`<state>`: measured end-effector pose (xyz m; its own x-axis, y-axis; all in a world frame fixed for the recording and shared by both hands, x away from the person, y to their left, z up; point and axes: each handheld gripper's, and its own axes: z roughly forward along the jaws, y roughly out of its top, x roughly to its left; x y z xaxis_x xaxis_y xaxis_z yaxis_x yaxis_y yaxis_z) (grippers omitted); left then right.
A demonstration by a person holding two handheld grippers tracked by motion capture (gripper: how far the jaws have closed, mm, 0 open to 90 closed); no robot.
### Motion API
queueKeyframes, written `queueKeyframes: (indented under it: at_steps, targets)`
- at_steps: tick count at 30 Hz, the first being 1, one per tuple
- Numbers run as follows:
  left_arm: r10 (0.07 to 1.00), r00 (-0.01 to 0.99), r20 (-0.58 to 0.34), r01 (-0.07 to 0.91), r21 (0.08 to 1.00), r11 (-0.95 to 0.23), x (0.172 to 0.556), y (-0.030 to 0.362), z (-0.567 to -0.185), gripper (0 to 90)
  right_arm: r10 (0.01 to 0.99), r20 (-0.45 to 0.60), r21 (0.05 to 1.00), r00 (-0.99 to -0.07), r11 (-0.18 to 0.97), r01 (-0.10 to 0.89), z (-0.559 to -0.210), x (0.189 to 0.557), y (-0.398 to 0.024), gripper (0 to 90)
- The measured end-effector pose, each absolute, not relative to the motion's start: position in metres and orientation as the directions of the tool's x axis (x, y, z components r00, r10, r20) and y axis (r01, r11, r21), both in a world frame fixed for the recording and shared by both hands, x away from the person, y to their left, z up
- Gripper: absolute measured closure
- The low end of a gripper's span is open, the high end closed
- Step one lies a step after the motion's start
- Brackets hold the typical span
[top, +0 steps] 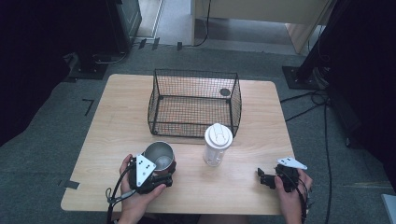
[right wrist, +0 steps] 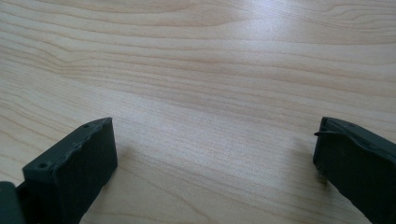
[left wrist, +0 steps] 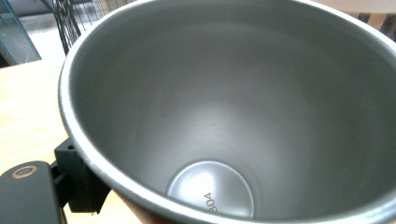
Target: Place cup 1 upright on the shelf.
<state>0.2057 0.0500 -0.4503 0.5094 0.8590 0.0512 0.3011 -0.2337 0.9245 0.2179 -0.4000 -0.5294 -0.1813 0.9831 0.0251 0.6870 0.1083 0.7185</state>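
A steel cup (top: 159, 156) with an open top sits at the near left of the wooden table (top: 121, 116), and my left gripper (top: 158, 176) is shut on its wall. In the left gripper view the cup's bare inside (left wrist: 233, 102) looms close, with one black finger (left wrist: 79, 179) pressed against its outer wall; the other finger is hidden. I cannot tell whether the cup rests on the table or hangs just above it. My right gripper (top: 264, 178) lies low at the near right, open, its jaws wide apart over bare wood (right wrist: 215, 163).
A black wire basket (top: 195, 103) stands at the table's middle back, with a dark round thing (top: 225, 92) in its far right corner. A clear bottle with a white lid (top: 217, 143) stands upright just in front of the basket's right corner, between my two grippers.
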Motion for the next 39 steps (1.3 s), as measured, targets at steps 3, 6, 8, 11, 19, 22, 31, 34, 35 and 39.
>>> queueKeyframes:
  at_steps: [3,6,8,11,19,22,31,34,35,39]
  targets:
    - [0.862,0.502,0.065,0.282,0.93,-0.235,0.208,0.049,-0.449,8.2,0.983,0.026,0.718,-0.181,0.108,0.687,-0.529,0.218,-0.4,0.0]
    - [0.866,0.493,0.084,0.269,0.932,-0.244,0.211,0.047,-0.449,8.2,0.983,0.026,0.718,-0.181,0.108,0.687,-0.529,0.218,-0.4,0.0]
    - [0.865,0.497,0.076,0.253,0.94,-0.228,0.214,0.046,-0.447,8.2,0.983,0.025,0.718,-0.181,0.108,0.687,-0.529,0.218,-0.4,0.0]
    - [0.864,0.497,0.075,0.23,0.949,-0.215,0.217,0.043,-0.442,8.2,0.983,0.026,0.718,-0.181,0.108,0.687,-0.529,0.218,-0.4,0.0]
    - [0.902,0.42,0.098,0.179,0.966,-0.188,0.229,0.035,-0.431,8.2,0.983,0.025,0.718,-0.182,0.108,0.687,-0.529,0.218,-0.4,0.0]
    - [0.905,0.412,0.106,0.166,0.968,-0.188,0.234,0.034,-0.427,8.2,0.983,0.026,0.719,-0.181,0.108,0.687,-0.529,0.218,-0.4,0.0]
    - [0.899,0.404,0.169,0.121,0.964,-0.235,0.247,0.026,-0.423,8.2,0.983,0.027,0.718,-0.183,0.108,0.687,-0.529,0.218,-0.4,0.0]
    - [0.902,0.396,0.173,0.115,0.965,-0.236,0.251,0.023,-0.423,8.3,0.983,0.027,0.718,-0.183,0.108,0.687,-0.529,0.219,-0.4,0.0]
    - [0.904,0.395,0.166,0.121,0.966,-0.23,0.252,0.023,-0.423,8.3,0.983,0.027,0.718,-0.183,0.108,0.687,-0.529,0.219,-0.4,0.0]
    - [0.91,0.396,0.122,0.124,0.975,-0.185,0.258,0.022,-0.42,8.2,0.983,0.027,0.718,-0.183,0.108,0.687,-0.529,0.219,-0.4,0.0]
